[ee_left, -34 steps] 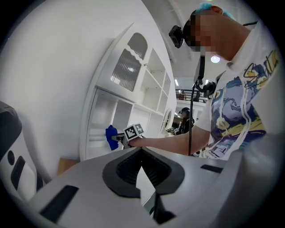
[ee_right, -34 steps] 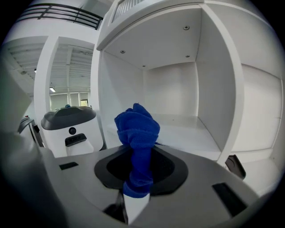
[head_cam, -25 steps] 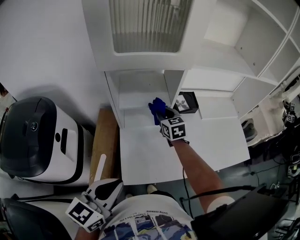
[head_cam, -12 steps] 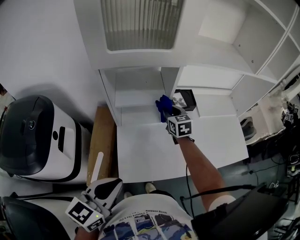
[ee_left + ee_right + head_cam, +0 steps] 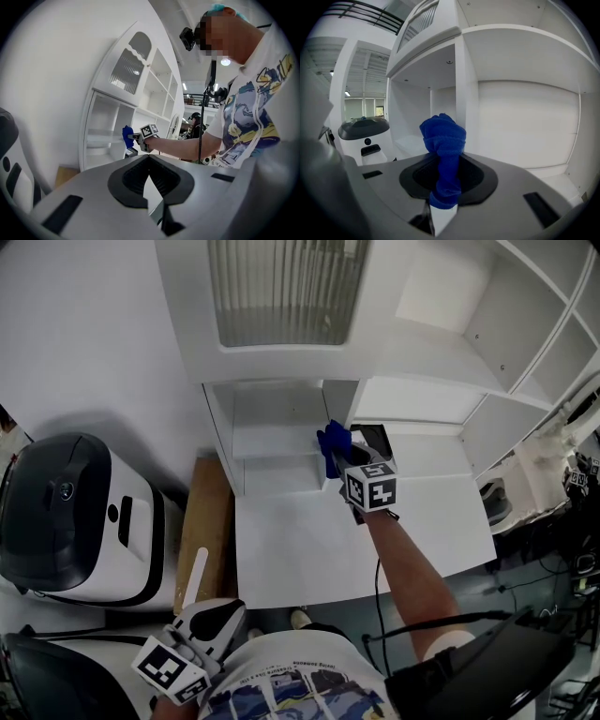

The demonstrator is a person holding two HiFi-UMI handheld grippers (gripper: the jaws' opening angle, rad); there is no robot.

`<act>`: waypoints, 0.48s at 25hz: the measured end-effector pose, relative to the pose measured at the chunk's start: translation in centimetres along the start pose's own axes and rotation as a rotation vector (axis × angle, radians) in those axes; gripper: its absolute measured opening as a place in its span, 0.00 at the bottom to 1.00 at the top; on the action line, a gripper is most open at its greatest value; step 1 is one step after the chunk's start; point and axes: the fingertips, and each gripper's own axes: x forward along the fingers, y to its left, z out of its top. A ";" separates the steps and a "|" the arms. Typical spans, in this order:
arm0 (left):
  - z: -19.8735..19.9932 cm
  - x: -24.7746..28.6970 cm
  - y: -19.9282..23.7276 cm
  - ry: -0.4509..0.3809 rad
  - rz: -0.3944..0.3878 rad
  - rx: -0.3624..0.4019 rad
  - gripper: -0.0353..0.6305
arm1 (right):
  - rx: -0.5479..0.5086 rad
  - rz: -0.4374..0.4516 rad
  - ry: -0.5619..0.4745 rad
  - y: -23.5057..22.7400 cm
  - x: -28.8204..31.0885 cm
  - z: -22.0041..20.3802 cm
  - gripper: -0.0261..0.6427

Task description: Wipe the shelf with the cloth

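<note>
— Where is the right arm?
— Stretched out forward. The bare forearm runs from the lower right of the head view up to the middle, over the white desk (image 5: 300,549). The right gripper (image 5: 340,454) points into the cabinet with its marker cube facing up.
— What have its fingers got?
— They are closed on a blue cloth (image 5: 443,140). In the right gripper view the cloth is pinched at its middle: a bunched knot stands above the fingers and a short end hangs below them.
— And where is the cloth relative to the shelf?
— In the upper middle of the head view, at the upright divider (image 5: 342,401) between two lower compartments. It is just right of the low shelf (image 5: 272,439) in the left one. Whether it touches the divider I cannot tell.
— The other arm?
— Held low, close to the body. The left gripper (image 5: 217,615) is at the bottom left of the head view, below a wooden board (image 5: 208,531) and near a black-and-white machine (image 5: 75,521). In the left gripper view its fingers are pressed together with nothing between them. That view looks across at the right gripper and the cloth, at its middle left.
— Anything near the cloth?
— A small dark box (image 5: 380,439), just right of it, beyond the marker cube.
</note>
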 end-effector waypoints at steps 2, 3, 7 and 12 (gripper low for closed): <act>0.0 0.0 0.0 -0.003 -0.003 0.002 0.07 | -0.002 0.004 -0.018 0.0 -0.5 1.3 0.20; 0.0 0.0 0.0 -0.004 -0.005 0.003 0.07 | -0.005 0.006 -0.028 -0.1 -0.7 2.0 0.20; 0.1 -0.1 0.0 -0.010 -0.010 0.006 0.07 | -0.021 0.014 -0.072 -0.1 -1.9 4.8 0.20; 0.1 -0.1 -0.1 -0.015 -0.018 0.008 0.07 | -0.039 0.015 -0.130 -0.1 -3.6 8.5 0.20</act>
